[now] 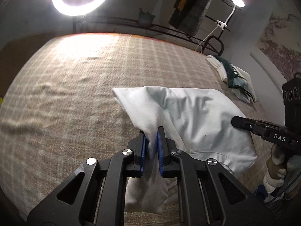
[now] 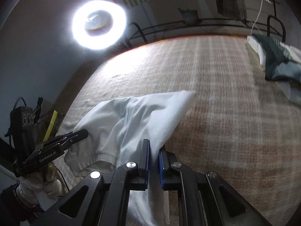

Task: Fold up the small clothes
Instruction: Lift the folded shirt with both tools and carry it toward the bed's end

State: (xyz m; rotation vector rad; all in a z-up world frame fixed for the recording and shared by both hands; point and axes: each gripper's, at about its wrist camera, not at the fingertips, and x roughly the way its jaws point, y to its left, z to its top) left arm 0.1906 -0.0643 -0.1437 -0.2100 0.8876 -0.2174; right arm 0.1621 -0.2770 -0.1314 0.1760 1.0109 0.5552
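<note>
In the left wrist view, the left gripper [image 1: 152, 131] sits at 6 o'clock. Its two blue pads are pulled in close and pinch a bunch of the white shirt [image 1: 190, 116] between them. Some cloth hangs down below the pads. The rest of the shirt lies on the checked blanket [image 1: 75, 86], a little to the right of the middle. Faint letters show through the cloth. At 3 o'clock the right gripper [image 1: 237, 121] comes in from the side, and its tip touches the shirt's right edge. From here I cannot tell how its tongs stand. A pile of folded clothes [image 1: 233, 79] lies at 2 o'clock, well apart from the shirt. A ring light [image 1: 56, 1] glows at 11 o'clock.

In the right wrist view, the right gripper [image 2: 153, 148] is at 6 o'clock. Its pads are close together and squeeze the white shirt [image 2: 131, 116], which runs up and to the left over the checked blanket [image 2: 225, 113]. The shirt's hem droops at 8 o'clock. The left gripper [image 2: 82, 132] shows at 9 o'clock, its tip at the shirt's left edge. The pile of folded clothes [image 2: 276, 60] is at 2 o'clock. The ring light [image 2: 79, 37] shines at 11 o'clock.
</note>
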